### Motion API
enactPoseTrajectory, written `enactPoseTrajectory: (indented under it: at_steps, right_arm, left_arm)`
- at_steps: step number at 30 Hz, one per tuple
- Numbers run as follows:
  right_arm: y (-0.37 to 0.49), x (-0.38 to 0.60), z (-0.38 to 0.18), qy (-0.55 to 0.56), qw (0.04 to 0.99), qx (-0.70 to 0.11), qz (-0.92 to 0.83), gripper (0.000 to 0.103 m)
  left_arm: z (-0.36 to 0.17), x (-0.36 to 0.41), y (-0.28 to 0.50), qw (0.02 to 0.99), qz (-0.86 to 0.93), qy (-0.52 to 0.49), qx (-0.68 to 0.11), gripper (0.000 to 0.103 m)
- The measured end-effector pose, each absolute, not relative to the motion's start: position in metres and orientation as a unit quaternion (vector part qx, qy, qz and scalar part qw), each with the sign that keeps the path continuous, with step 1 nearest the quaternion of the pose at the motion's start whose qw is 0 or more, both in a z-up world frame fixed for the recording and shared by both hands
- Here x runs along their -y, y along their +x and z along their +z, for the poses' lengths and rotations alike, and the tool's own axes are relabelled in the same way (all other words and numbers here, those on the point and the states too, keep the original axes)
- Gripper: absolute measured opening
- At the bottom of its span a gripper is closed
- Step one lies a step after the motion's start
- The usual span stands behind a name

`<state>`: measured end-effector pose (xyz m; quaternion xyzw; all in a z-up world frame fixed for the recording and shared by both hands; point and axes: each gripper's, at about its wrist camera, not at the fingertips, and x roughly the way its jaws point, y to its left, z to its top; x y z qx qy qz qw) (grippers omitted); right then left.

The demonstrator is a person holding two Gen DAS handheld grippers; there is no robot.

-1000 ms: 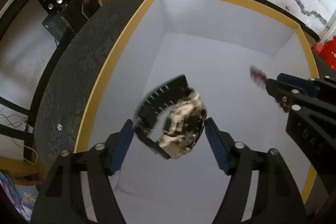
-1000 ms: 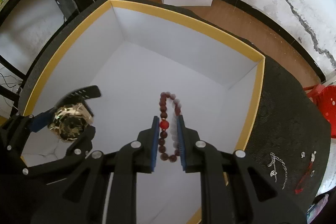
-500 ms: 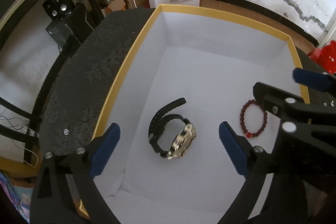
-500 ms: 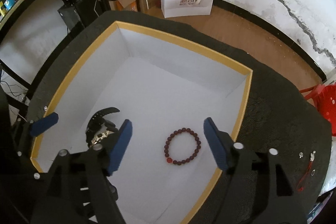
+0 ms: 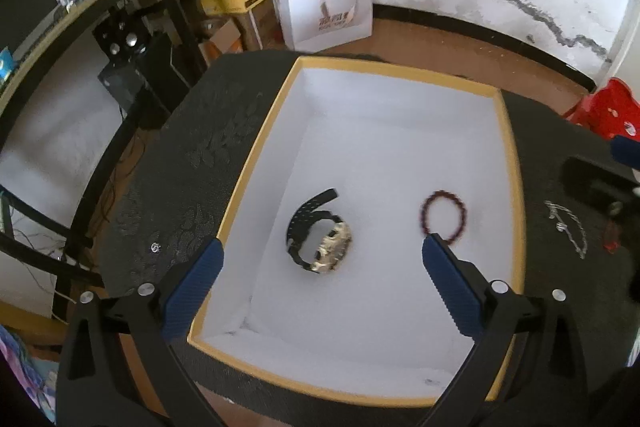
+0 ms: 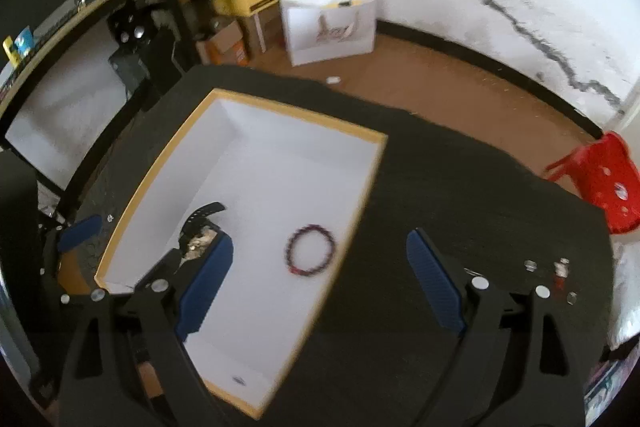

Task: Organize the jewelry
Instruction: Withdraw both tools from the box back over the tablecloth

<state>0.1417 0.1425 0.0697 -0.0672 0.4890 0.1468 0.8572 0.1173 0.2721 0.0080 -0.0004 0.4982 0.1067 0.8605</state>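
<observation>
Two pieces lay inside the box (image 5: 256,167): watch (image 5: 320,239) mid-frame, bead bracelet (image 5: 443,215) right of it. Left gripper (image 5: 320,267) gaped empty; right gripper (image 6: 320,267) was opening, empty. Only the left view showed a chain (image 5: 568,227), right edge.

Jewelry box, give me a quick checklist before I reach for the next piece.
1. Watch lying inside the box: ok.
2. Bead bracelet inside, apart from the watch: ok.
3. Left claw empty, jaws wide: ok.
4. Right claw empty, jaws opening, nothing between them: ok.
5. Silver chain waits on the black cloth outside the box: ok.
6. Small pieces identified: cannot tell.
</observation>
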Motion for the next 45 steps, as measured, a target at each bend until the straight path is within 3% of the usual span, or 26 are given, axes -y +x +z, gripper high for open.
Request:
enactPoseTrajectory:
  at_steps: [10,20,28,45]
  right_arm:
    - [0.074,-0.004,0.112,-0.033,0.881,-0.462,0.094,0.086]
    - [0.04,0.144,0.097,0.013,0.882,-0.472,0.013,0.086]
    - [0.047,0.211,0.057,0.04,0.871,-0.489,-0.023,0.086]
    - [0.121,0.236,-0.073,0.066,0.857,-0.512,-0.002,0.086]
  left_arm:
    - [0.04,-0.187,0.085,0.874,0.063,0.02,-0.481,0.097]
    - [0.037,-0.048,0.079,0.874,-0.025,0.047,-0.482,0.097]
    - [0.009,0.028,0.098,0.863,-0.072,0.063,-0.496,0.097]
    - [-0.113,0.042,0.178,0.854,-0.06,0.037,-0.516,0.097]
